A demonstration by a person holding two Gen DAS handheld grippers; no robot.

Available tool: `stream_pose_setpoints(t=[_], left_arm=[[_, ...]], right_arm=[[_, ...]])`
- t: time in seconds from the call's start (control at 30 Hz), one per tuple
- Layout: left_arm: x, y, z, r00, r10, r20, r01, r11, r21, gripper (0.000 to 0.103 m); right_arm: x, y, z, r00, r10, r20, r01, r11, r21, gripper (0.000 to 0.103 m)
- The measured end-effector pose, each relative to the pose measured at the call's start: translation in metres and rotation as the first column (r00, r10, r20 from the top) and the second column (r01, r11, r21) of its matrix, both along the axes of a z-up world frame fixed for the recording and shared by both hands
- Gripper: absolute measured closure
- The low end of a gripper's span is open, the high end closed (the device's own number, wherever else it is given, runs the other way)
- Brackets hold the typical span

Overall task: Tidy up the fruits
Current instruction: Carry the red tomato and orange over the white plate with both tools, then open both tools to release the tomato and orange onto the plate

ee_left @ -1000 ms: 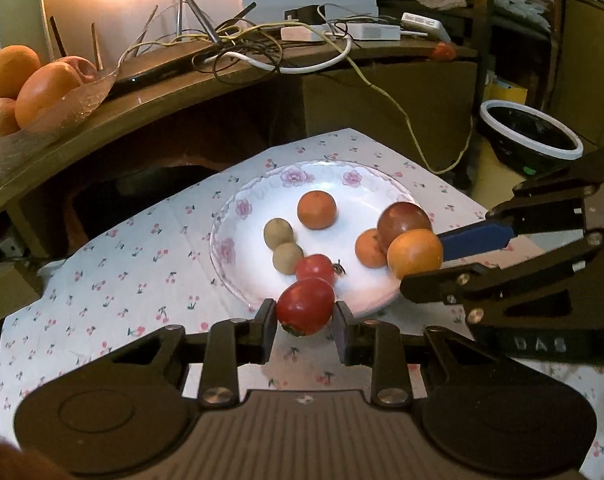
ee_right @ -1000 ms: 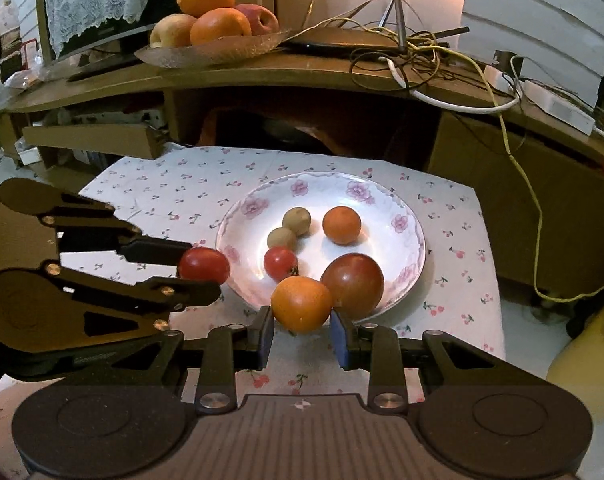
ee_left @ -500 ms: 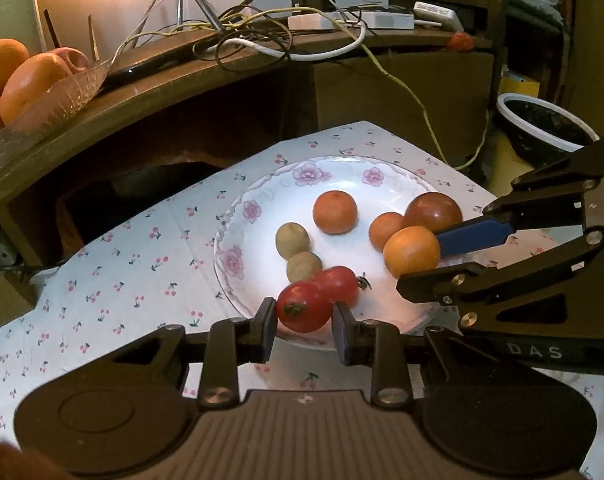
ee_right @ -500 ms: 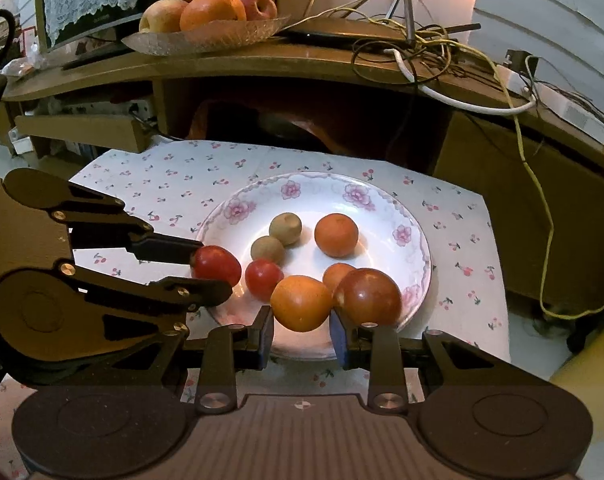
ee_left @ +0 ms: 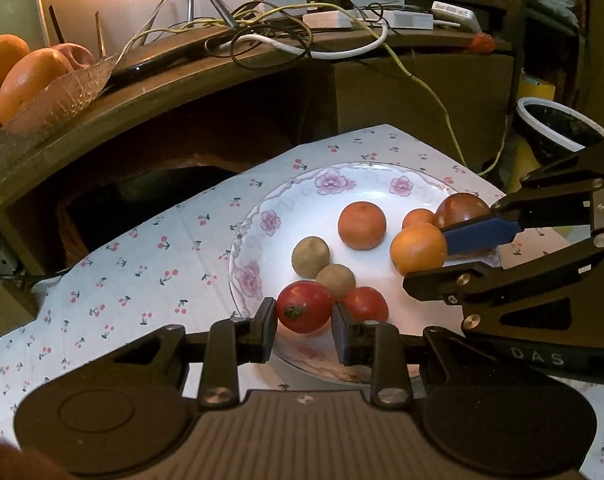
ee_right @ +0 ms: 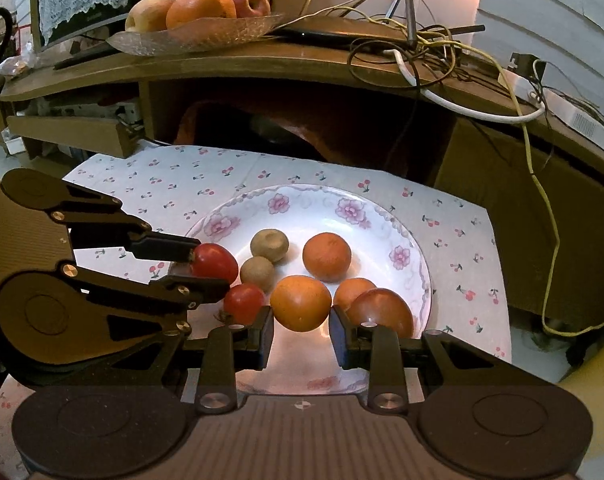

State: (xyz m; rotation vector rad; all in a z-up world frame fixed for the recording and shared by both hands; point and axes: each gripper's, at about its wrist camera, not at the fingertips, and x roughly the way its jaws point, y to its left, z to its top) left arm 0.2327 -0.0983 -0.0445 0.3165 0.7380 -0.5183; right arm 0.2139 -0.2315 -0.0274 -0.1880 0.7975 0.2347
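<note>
Left claw [ee_left: 304, 314] clenched on a red tomato [ee_left: 304, 306], fingers [ee_left: 265, 328] narrowly apart, pressing both sides. Tomato sits over the near-left part of the floral plate [ee_left: 262, 220]; can't tell if it's touching the plate. Right claw [ee_right: 300, 330] grips an orange [ee_right: 301, 302] the same way, over the plate's near side, between a second tomato [ee_right: 244, 303] and a dark red fruit [ee_right: 380, 312]. Two brown fruits [ee_right: 269, 245] and a tangerine [ee_right: 327, 257] lie on the plate. Plate rests on a cherry-print cloth [ee_right: 170, 184].
</note>
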Motion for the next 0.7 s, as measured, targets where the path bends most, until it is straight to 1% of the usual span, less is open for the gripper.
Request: stream_pose_setpoints(t=[0.13, 0.3, 0.43, 0.5, 0.57, 0.63, 0.7], left_arm=[[0.0, 0.001, 0.002, 1.0, 0.01, -0.002, -0.01, 1.0, -0.002, 0.068], [-0.003, 0.001, 0.005, 1.0, 0.013, 0.006, -0.013, 1.0, 0.007, 0.067], [-0.003, 0.005, 0.009, 1.0, 0.025, 0.01, -0.025, 1.0, -0.006, 0.066], [-0.004, 0.007, 0.012, 0.999, 0.031, 0.015, -0.031, 0.999, -0.013, 0.066], [-0.006, 0.009, 0.016, 0.999, 0.036, 0.022, -0.036, 0.999, -0.02, 0.066], [-0.008, 0.011, 0.02, 0.999, 0.041, 0.029, -0.04, 0.999, -0.025, 0.065], [-0.011, 0.013, 0.023, 0.998, 0.048, 0.034, -0.047, 0.999, -0.027, 0.065]], right_arm=[[0.003, 0.001, 0.0, 1.0, 0.003, 0.003, -0.003, 1.0, -0.014, 0.073], [0.002, -0.001, 0.002, 1.0, -0.004, 0.0, 0.004, 1.0, 0.004, 0.073], [0.0, -0.001, 0.002, 1.0, 0.0, 0.001, 0.0, 1.0, 0.004, 0.072], [-0.002, -0.002, 0.004, 1.0, 0.0, 0.006, 0.0, 1.0, 0.009, 0.069], [-0.004, -0.002, 0.007, 1.0, 0.001, 0.019, -0.002, 1.0, 0.014, 0.063], [-0.006, -0.003, 0.011, 0.999, -0.001, 0.038, 0.001, 1.0, 0.015, 0.06], [-0.008, -0.005, 0.014, 0.999, -0.01, 0.05, 0.009, 1.0, 0.018, 0.06]])
